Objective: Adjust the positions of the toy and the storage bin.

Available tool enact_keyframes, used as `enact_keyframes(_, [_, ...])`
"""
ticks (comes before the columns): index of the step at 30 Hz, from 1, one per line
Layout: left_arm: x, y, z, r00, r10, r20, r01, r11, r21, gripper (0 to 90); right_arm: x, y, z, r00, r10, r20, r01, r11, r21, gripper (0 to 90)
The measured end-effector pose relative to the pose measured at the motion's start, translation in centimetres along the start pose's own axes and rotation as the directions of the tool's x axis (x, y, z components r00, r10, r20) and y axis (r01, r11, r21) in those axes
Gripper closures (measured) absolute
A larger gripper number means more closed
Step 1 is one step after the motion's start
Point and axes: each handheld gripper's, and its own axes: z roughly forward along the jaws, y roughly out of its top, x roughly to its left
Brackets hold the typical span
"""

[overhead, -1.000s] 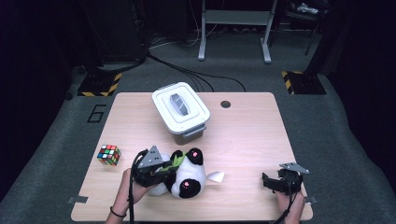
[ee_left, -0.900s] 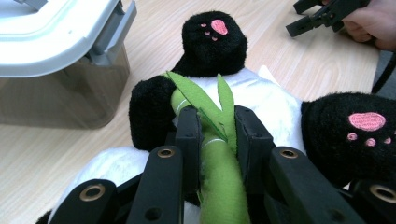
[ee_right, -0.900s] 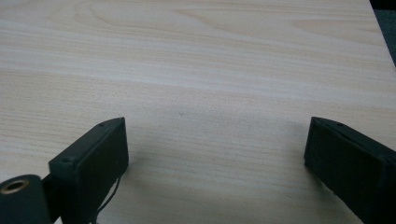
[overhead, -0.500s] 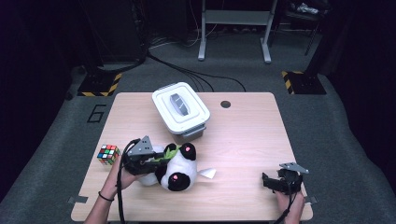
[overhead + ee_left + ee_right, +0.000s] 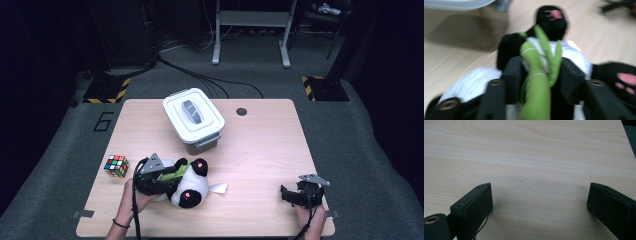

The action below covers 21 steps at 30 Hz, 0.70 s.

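The left gripper [image 5: 167, 176] is held low at the near left of the high view, its forearm entering from the bottom edge. Its jaws have just been opening and are seen parted in the left gripper view. The right gripper [image 5: 290, 195] is held low at the near right, its jaws spread wide apart.
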Motion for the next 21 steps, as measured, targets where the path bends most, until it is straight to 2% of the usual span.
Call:
enact_keyframes(1, [-0.3,-0.2,0.1,0.9993,-0.026,-0.027,0.026,0.9997,0.004,46.9,0.0,0.0,0.0,1.0000,0.000,0.000,0.000,1.000,0.000,5.6])
enact_keyframes(3, [-0.9,-0.5,0.2,0.9937,-0.076,-0.082,0.075,0.9971,-0.015,44.2,0.0,0.0,0.0,1.0000,0.001,-0.001,-0.001,1.000,0.000,5.6])
enact_keyframes(5, [-1.5,-0.5,0.3,0.9837,-0.118,-0.136,0.113,0.9928,-0.038,43.5,0.0,0.0,0.0,1.0000,0.000,0.001,0.000,1.000,0.000,5.6])
enact_keyframes(8, [-2.2,-0.3,0.5,0.9704,-0.180,-0.161,0.174,0.9836,-0.048,41.9,0.1,0.0,0.0,1.0000,0.003,0.004,-0.003,1.000,0.004,5.6])
enact_keyframes(10, [-2.2,-0.3,0.8,0.9665,-0.192,-0.170,0.187,0.9814,-0.045,43.7,0.1,0.0,0.0,1.0000,0.004,0.002,-0.004,1.000,0.002,5.6])
enact_keyframes(11, [-2.3,-0.4,0.9,0.9609,-0.216,-0.174,0.210,0.9764,-0.051,45.1,0.0,0.0,0.0,1.0000,0.003,0.002,-0.003,1.000,0.001,5.6])
enact_keyframes(12, [-2.3,-0.5,1.0,0.9579,-0.230,-0.172,0.225,0.9732,-0.049,46.7,0.0,0.0,0.0,1.0000,0.001,0.001,-0.001,1.000,0.000,5.6])
enact_keyframes(14, [-2.4,-0.7,1.2,0.9595,-0.230,-0.163,0.224,0.9732,-0.050,54.4,0.0,0.0,0.0,1.0000,0.001,0.001,-0.001,1.000,-0.001,5.7])
enact_keyframes(16, [-2.4,-0.8,1.2,0.9663,-0.211,-0.148,0.206,0.9774,-0.049,68.0,0.1,0.0,0.0,1.0000,0.004,0.005,-0.004,1.000,0.003,5.7])
enact_keyframes(18, [-2.3,-0.6,0.8,0.9758,-0.173,-0.133,0.168,0.9844,-0.052,72.6,0.0,0.0,0.0,1.0000,0.002,0.001,-0.002,1.000,-0.001,5.8])
enact_keyframes(20, [-2.0,-0.5,0.3,0.9871,-0.114,-0.112,0.109,0.9925,-0.055,73.9,0.0,0.0,-0.1,1.0000,0.007,-0.002,-0.007,1.000,-0.001,5.8])
enact_keyframes(21, [-1.8,-0.4,0.1,0.9884,-0.108,-0.106,0.103,0.9932,-0.055,74.1,0.0,0.0,0.0,1.0000,0.003,-0.002,-0.003,1.000,-0.004,5.8])
